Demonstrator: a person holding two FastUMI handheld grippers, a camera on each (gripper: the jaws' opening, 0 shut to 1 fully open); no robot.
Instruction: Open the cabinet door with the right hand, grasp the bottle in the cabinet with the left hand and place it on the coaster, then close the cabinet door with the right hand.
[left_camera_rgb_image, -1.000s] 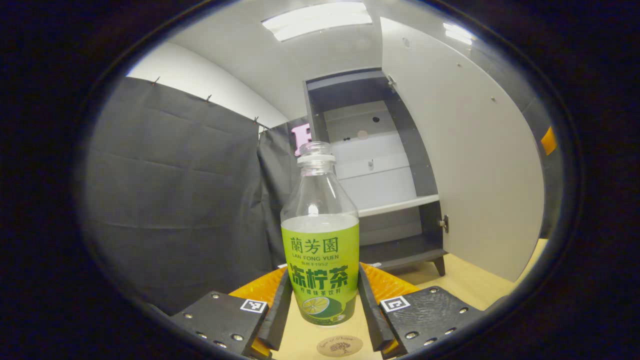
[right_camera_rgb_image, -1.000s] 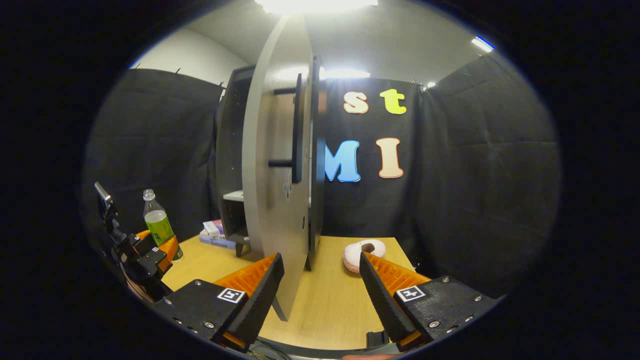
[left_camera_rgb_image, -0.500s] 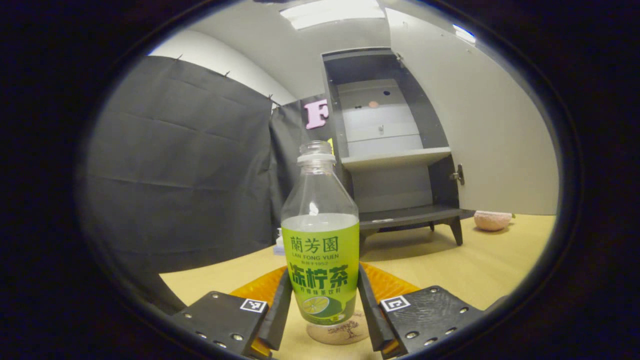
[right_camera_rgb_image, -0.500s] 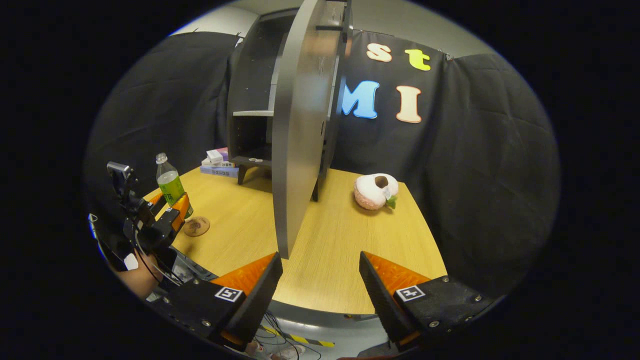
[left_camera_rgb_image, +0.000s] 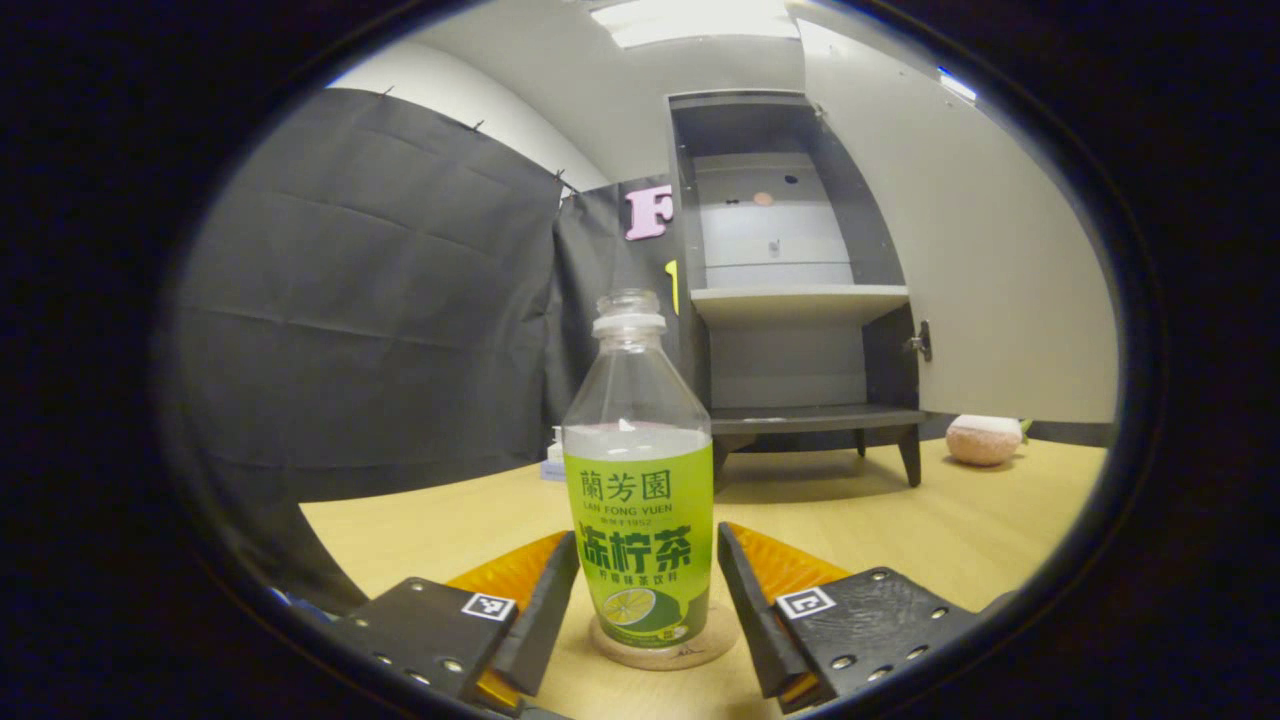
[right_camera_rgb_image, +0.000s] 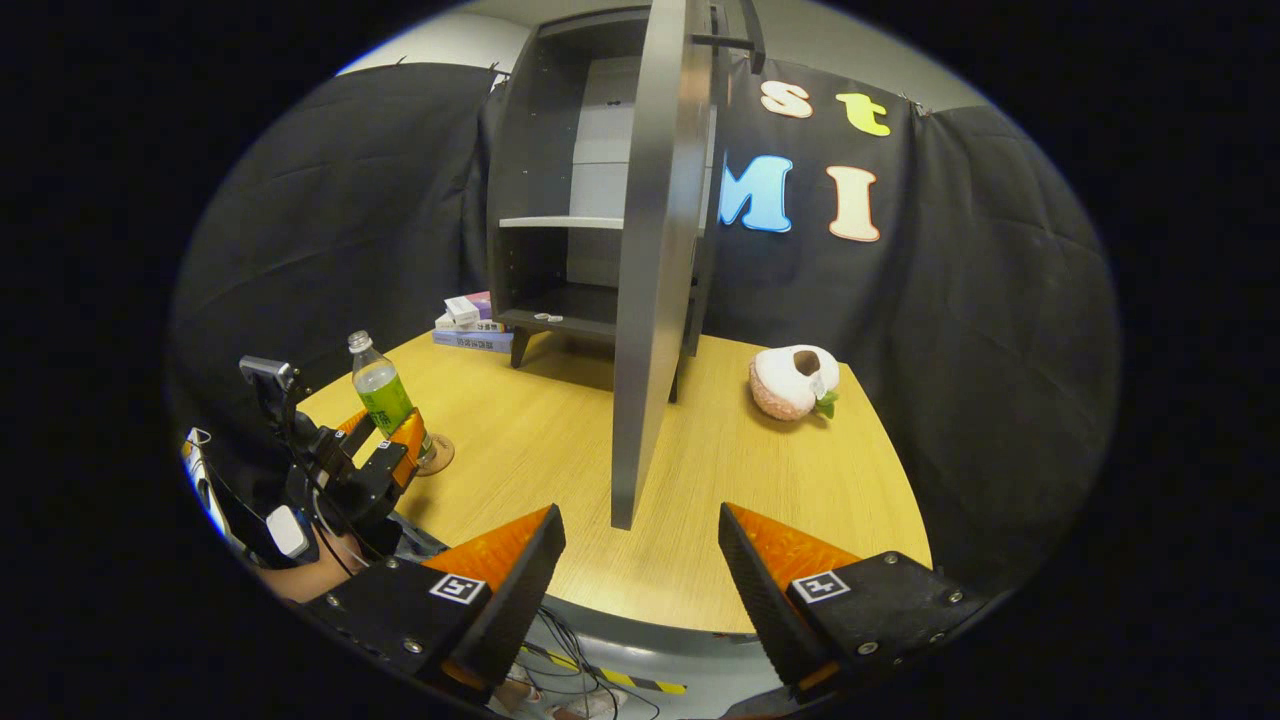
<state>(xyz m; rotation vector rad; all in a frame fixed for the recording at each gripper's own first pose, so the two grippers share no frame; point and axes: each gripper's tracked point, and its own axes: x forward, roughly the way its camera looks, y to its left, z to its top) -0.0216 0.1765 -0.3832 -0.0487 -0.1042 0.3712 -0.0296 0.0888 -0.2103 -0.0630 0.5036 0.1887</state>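
I see bottle (left_camera_rgb_image: 638, 500) upright on coaster (left_camera_rgb_image: 665, 648), between left gripper (left_camera_rgb_image: 645, 625) fingers | cabinet (left_camera_rgb_image: 790, 300) behind it on table (left_camera_rgb_image: 950, 520), door (right_camera_rgb_image: 655, 260) swung open | plush toy (right_camera_rgb_image: 795, 382) right of door | boxes (right_camera_rgb_image: 470, 322) left of cabinet

Black cloth (right_camera_rgb_image: 1000, 330) hangs as the booth's walls on all sides, pinned along its top edge, creased in broad folds. Above it in the left gripper view a white wall (left_camera_rgb_image: 470, 100) meets a pale ceiling (left_camera_rgb_image: 620, 70) with a bright rectangular light panel (left_camera_rgb_image: 690, 18). The surface (right_camera_rgb_image: 700, 480) is light wood with a fine grain and a rounded front edge. Below that edge, in the right gripper view, a grey floor (right_camera_rgb_image: 640, 660) carries loose cables (right_camera_rgb_image: 560, 650) and a yellow-and-black striped tape (right_camera_rgb_image: 640, 684).
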